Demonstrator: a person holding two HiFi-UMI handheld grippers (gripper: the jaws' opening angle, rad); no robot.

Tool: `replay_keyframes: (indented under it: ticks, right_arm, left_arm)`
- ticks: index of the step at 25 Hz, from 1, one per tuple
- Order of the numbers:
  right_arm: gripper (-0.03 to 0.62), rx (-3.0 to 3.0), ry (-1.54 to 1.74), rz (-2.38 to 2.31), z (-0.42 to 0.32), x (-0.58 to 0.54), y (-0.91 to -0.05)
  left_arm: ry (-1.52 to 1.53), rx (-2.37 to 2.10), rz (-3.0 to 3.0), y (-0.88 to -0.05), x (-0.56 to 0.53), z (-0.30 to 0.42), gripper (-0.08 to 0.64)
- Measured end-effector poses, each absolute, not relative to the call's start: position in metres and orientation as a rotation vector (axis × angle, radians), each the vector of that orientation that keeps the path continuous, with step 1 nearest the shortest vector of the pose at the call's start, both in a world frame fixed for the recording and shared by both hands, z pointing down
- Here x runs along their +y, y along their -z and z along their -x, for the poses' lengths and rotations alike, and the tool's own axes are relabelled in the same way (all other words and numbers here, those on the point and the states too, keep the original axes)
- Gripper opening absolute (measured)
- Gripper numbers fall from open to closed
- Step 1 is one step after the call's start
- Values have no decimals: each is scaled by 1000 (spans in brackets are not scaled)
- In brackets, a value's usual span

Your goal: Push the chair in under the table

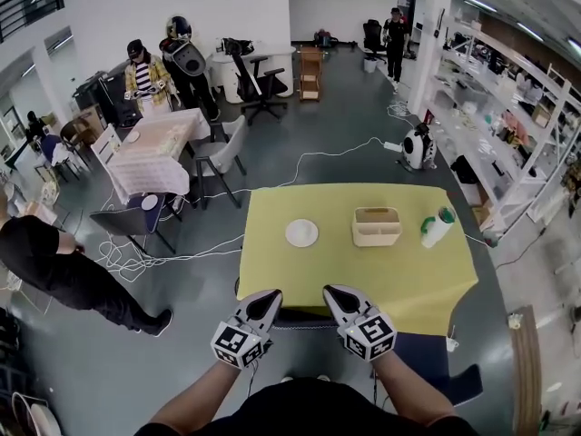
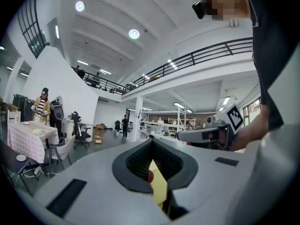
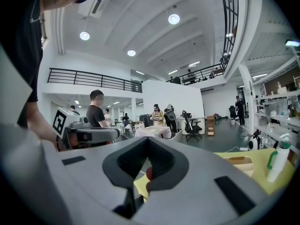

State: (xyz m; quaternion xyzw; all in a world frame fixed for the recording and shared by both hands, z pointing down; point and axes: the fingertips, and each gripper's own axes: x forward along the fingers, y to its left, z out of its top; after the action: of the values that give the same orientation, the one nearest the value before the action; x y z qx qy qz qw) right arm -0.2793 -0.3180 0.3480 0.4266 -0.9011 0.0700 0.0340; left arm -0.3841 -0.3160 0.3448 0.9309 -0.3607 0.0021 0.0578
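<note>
At far left, a person in black top & trousers (image 1: 54,266) is seen bent low over the grey floor. Further back, a small table w/ pale checked cloth (image 1: 154,153) is ringed by light chairs.

Nearer the middle, the left tongs (image 1: 267,302) are held level at the near edge of the yellow-clothed square worktop (image 1: 272,275). They are closed w/ nothing gripped. In the left gripper view the ribbed black pads (image 2: 138,161) are pressed together, and only a sliver of yellow cloth shows through the slit below them.

Just right of that, the dark chair (image 1: 300,317) is found btwn the two tongs, at the worktop's near edge. Only the top of its back can be seen; the rest is covered by cloth & grippers. Whether either tip touches the back can't be told.

The right tongs (image 1: 334,296) are likewise closed & empty, and are tipped slightly down. In the right gripper view the ribbed pads (image 3: 161,161) are shut on each other.

On the worktop, left to right, are set:
- a round white plate (image 1: 301,232), near the centre
- a beige rectangular caddy w/ centre handle (image 1: 377,226), just beside the plate
- a white bottle w/ green cap (image 1: 437,226), lying tilted near the right edge

All three are apart from one another. Along the far right, white metal shelving (image 1: 508,143) is lined up.
</note>
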Motion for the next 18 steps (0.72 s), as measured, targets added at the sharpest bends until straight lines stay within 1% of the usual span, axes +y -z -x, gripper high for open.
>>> replay_keyframes:
  ticks: [18]
  right_arm:
    - [14,-2733,-271,-1354,257,-299,-357]
  left_arm:
    - [40,-1138,-2762,-354,-298,371,6]
